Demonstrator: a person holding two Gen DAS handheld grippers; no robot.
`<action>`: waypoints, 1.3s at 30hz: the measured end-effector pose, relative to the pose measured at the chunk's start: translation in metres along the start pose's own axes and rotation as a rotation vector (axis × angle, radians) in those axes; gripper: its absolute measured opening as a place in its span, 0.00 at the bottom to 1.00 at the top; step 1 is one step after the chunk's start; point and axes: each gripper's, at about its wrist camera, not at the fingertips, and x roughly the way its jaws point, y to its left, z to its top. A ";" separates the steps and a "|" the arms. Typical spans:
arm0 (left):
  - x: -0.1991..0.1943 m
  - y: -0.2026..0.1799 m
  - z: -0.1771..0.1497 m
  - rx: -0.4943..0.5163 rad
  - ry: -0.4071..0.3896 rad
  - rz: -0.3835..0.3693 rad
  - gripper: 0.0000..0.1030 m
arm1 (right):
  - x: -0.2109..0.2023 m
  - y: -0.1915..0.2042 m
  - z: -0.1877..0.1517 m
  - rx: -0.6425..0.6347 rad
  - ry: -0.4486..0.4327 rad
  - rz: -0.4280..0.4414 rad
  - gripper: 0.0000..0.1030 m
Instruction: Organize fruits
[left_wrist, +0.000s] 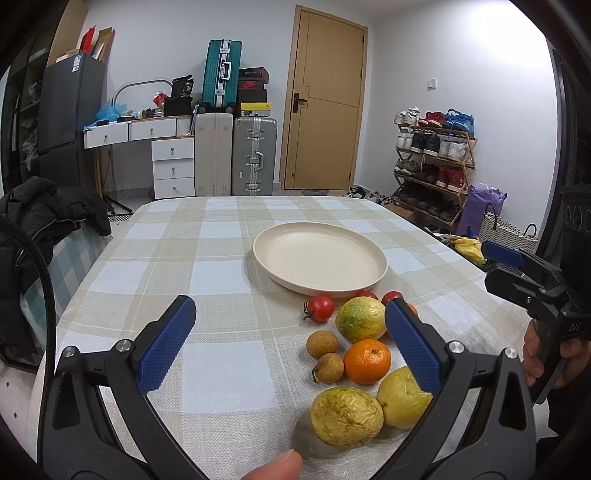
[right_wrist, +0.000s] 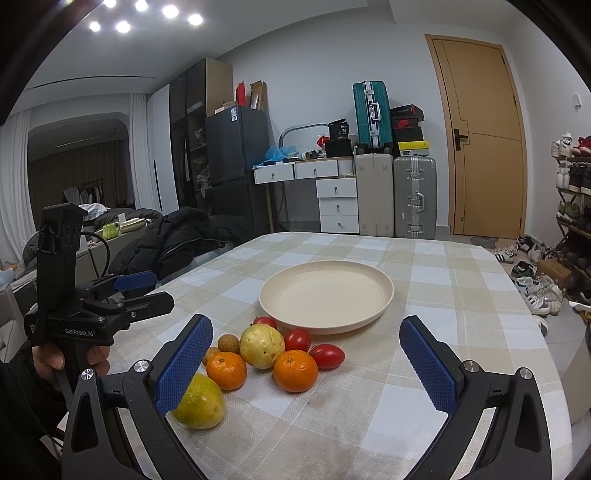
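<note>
1. Hovering both tools over the checked tablecloth (left_wrist: 221, 258), we judge this to be the very start: no fruit sits on the cream plate (right_wrist: 280, 295), and nothing is held.
2. Left gripper (left_wrist: 290, 321): jaws spread wide, nothing between the blue pads. It hangs above the near side of the fruit cluster, its right pad overlapping part of a yellow passion fruit (left_wrist: 400, 398) in the left wrist view.
3. Right gripper (right_wrist: 306, 341): jaws also wide apart and empty. The cluster lies between and just beyond its fingers, toward the left one.
4. Fruit position: all of it lies loose on the cloth, just in front of the plate's near rim. From the right wrist view we count two oranges, one at left (right_wrist: 226, 370) and one at right (right_wrist: 295, 370), a pale yellow fruit (right_wrist: 262, 346) between them, red tomatoes (right_wrist: 297, 339) nearest the plate, a small brown longan (right_wrist: 229, 342), and a yellow-green fruit (right_wrist: 201, 402) closest to us, partly behind the left finger.
5. The left wrist view adds a wrinkled yellow fruit (left_wrist: 346, 416) at the near edge and a second longan (left_wrist: 328, 367).
6. Next move, in our judgement: pick one fruit at the cluster's edge, lower an open gripper around it, close gently, carry it to the plate.
7. Caution: the pieces touch one another and are round; a nudge may roll neighbours away.
</note>
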 end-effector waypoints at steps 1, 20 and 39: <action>0.001 -0.001 0.000 0.000 0.001 0.001 0.99 | 0.000 0.000 0.000 -0.001 0.000 0.001 1.00; 0.005 0.001 -0.006 0.004 0.012 -0.011 0.99 | -0.001 0.003 0.001 -0.014 -0.007 -0.005 1.00; 0.004 0.003 -0.003 0.013 0.009 0.013 0.99 | -0.001 0.000 -0.001 -0.006 -0.007 -0.022 1.00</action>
